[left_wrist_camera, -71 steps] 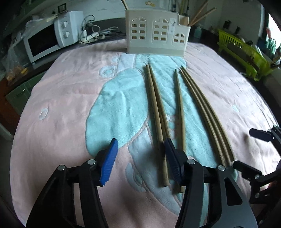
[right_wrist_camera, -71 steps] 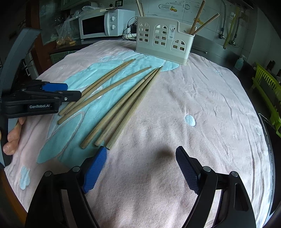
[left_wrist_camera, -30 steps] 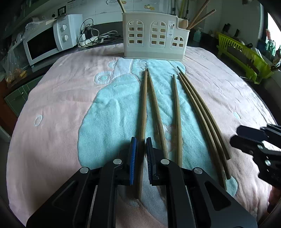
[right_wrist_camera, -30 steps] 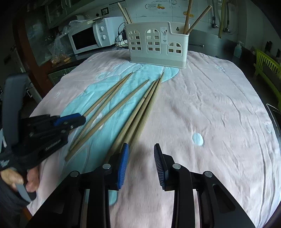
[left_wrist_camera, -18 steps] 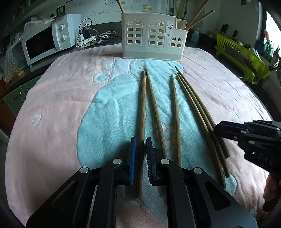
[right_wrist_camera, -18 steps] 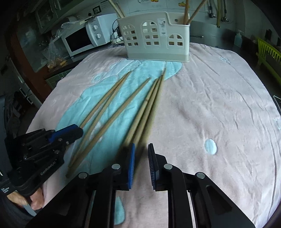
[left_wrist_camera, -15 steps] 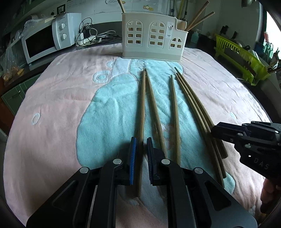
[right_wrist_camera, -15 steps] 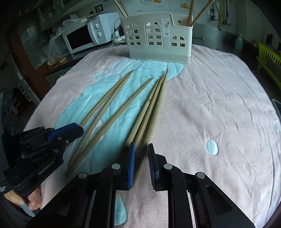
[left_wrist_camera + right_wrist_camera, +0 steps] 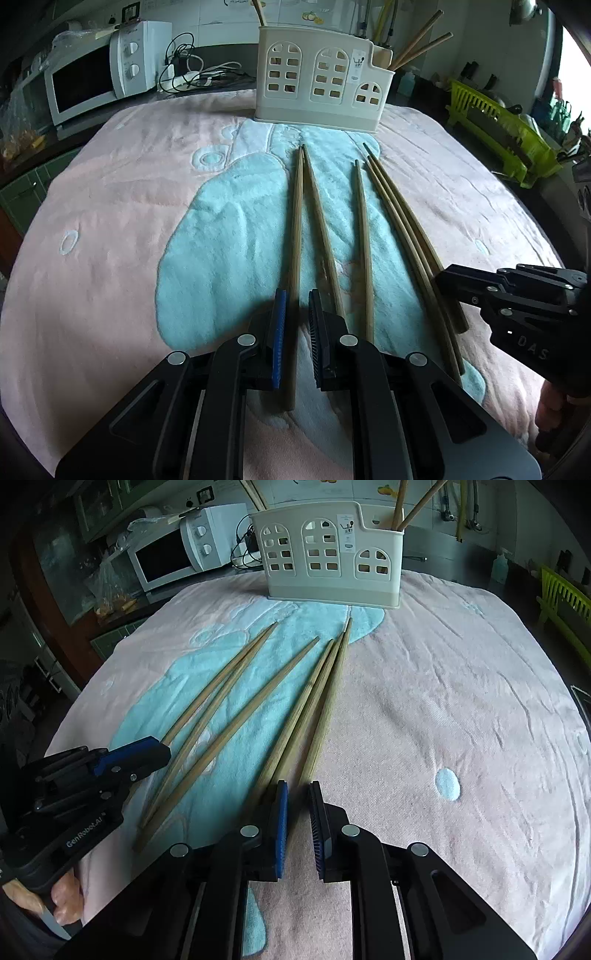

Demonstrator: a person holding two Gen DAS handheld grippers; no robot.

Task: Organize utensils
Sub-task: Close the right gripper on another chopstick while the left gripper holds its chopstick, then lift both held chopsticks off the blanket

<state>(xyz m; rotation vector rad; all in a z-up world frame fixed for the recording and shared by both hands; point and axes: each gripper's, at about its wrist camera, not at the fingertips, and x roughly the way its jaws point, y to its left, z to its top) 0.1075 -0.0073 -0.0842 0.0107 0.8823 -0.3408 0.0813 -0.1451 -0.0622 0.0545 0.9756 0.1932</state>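
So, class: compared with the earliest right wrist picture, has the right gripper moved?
Yes. The right gripper has shifted left onto the rightmost chopstick and its jaws have just been closing around it; the caddy also looks nearer.

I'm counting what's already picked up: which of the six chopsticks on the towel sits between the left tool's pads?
The leftmost chopstick, the outer one of the left-hand pair. The left tool is closed on its thick end; its neighbour passes outside the right pad.
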